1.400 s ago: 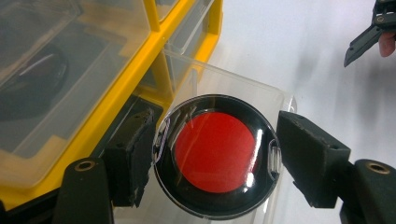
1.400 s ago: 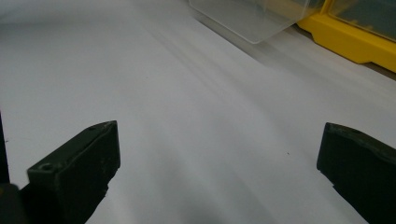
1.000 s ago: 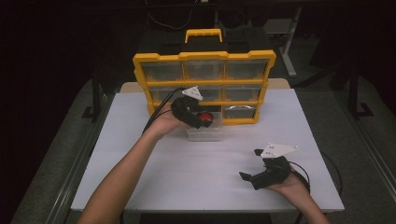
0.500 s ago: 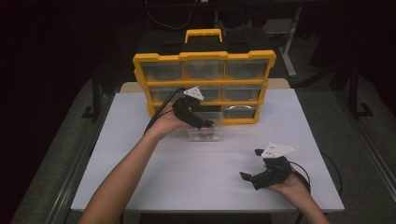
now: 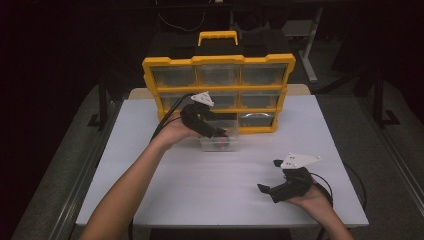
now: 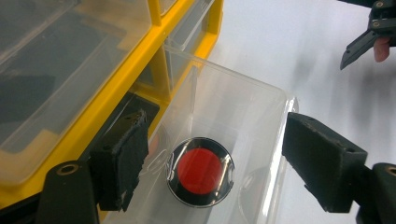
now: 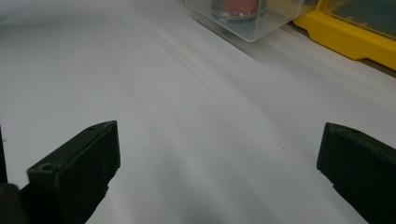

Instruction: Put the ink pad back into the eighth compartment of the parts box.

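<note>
Red-centred disc lies in the clear drawer, left gripper's jaws spread above it.

The round disc (image 6: 201, 171), red in the middle with a dark rim, lies flat on the floor of the clear plastic drawer (image 6: 243, 98), which sits on the white table (image 5: 210, 185) just in front of the yellow organiser (image 5: 220, 95), touching or nearly touching its lower edge. The left gripper (image 6: 215, 158) hangs over the drawer with its jaws wide apart, one by the organiser side and one over the drawer's outer wall, and neither touches the disc. In the high view the left gripper (image 5: 212, 131) reaches in from the left of the drawer. The right gripper (image 5: 272, 189) rests low over bare table near the front right, well apart from the drawer, jaws open and holding nothing.
</note>
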`<state>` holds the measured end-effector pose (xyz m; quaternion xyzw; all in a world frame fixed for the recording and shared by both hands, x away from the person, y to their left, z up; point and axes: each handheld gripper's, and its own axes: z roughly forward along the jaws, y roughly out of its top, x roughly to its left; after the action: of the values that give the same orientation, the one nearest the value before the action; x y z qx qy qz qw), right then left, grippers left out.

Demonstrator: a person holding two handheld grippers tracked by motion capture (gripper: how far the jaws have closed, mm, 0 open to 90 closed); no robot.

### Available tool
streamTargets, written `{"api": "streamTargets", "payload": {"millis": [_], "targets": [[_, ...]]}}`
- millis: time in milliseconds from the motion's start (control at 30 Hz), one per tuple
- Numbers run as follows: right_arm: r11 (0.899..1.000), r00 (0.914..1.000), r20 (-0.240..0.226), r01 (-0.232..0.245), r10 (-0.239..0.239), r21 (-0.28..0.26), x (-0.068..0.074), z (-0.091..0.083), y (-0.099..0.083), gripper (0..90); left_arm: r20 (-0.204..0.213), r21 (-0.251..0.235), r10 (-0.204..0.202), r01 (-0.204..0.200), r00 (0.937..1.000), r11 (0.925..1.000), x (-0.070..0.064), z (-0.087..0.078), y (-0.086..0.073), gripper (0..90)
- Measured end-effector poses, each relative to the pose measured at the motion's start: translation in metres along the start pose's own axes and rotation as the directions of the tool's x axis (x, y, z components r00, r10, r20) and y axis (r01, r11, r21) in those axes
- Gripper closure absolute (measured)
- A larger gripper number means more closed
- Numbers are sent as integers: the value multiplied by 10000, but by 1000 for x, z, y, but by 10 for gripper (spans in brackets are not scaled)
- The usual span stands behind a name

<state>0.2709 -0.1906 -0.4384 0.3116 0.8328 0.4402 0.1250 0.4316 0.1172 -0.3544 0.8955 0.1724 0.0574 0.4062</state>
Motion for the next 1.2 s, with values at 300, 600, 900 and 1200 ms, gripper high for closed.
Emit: {"api": "streamTargets", "payload": {"millis": [300, 600, 900, 1200], "targets": [[10000, 10000, -11, 68, -68, 18, 0, 1, 0, 0, -37, -101, -91, 91, 10000, 9999, -1, -15, -9, 195], [10000, 10000, 19, 61, -61, 72, 1, 1, 0, 0, -184, -266, -118, 113, 9998, 9996, -5, -28, -18, 186], [9999, 10000, -12, 75, -75, 100, 0, 2, 0, 0, -254, -401, -297, 287, 9992, 9988, -9, -37, -33, 167], [9999, 10000, -5, 64, -64, 106, 1, 2, 0, 0, -444, -475, -468, 447, 9979, 9979, -13, -47, -47, 122]]}}
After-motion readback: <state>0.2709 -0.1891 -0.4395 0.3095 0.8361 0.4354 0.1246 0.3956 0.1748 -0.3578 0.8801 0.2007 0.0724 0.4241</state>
